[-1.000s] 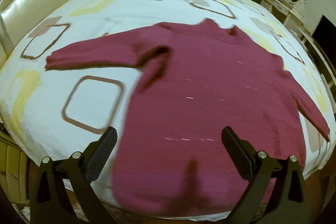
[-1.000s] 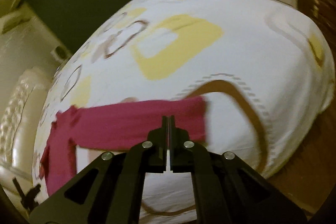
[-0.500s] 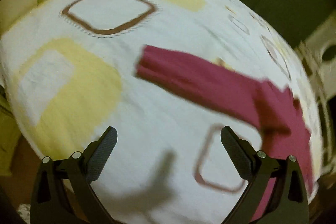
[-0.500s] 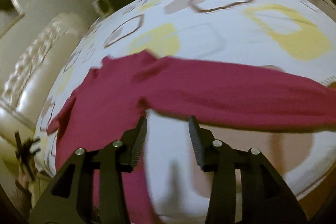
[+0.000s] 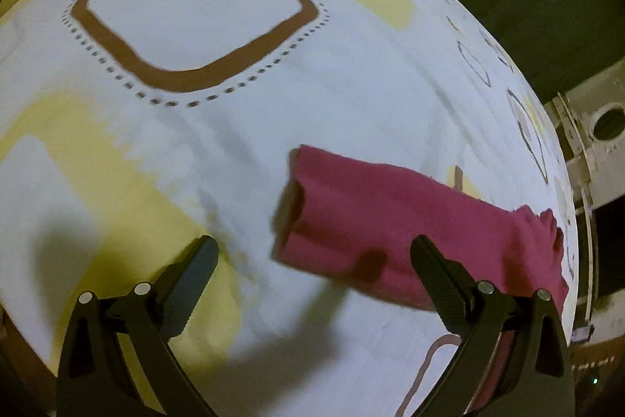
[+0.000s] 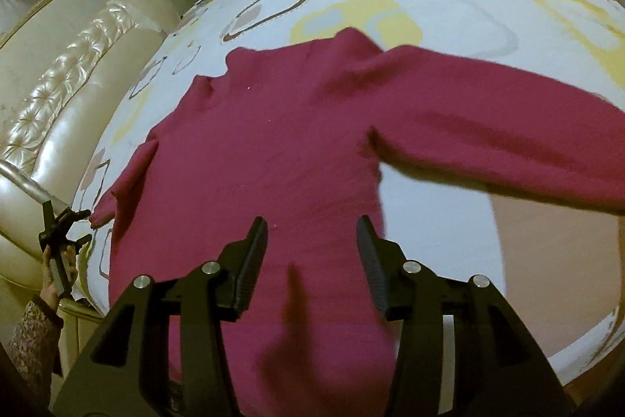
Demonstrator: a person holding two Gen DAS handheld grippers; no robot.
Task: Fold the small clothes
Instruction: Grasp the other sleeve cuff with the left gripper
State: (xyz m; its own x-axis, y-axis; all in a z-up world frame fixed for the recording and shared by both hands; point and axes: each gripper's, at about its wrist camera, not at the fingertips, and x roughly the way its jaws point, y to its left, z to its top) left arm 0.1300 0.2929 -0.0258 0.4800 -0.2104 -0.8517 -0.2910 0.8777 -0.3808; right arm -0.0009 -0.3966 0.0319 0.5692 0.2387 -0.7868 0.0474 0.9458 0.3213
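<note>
The left gripper (image 5: 312,249) hangs over the bed with its jaws spread wide and nothing between the pads; they have just eased in a touch. The cuff end of a magenta sleeve (image 5: 375,217) lies on the sheet just past the fingertips, toward one o'clock, and runs off toward three o'clock, where it meets the bunched body of the garment.

The right gripper (image 6: 312,233) has jaws partly apart that have just been opening, and no cloth is pinched between them. Below them, the magenta sweater (image 6: 265,151) lies flat on the patterned bedsheet (image 6: 449,6), collar toward twelve o'clock. One sleeve stretches toward three o'clock; the other slants toward eight o'clock. At that sleeve's cuff the left gripper (image 6: 58,233) appears small, held by a hand (image 6: 58,276) in a patterned sleeve (image 6: 31,335). A cream tufted headboard (image 6: 70,96) curves around at ten o'clock.
</note>
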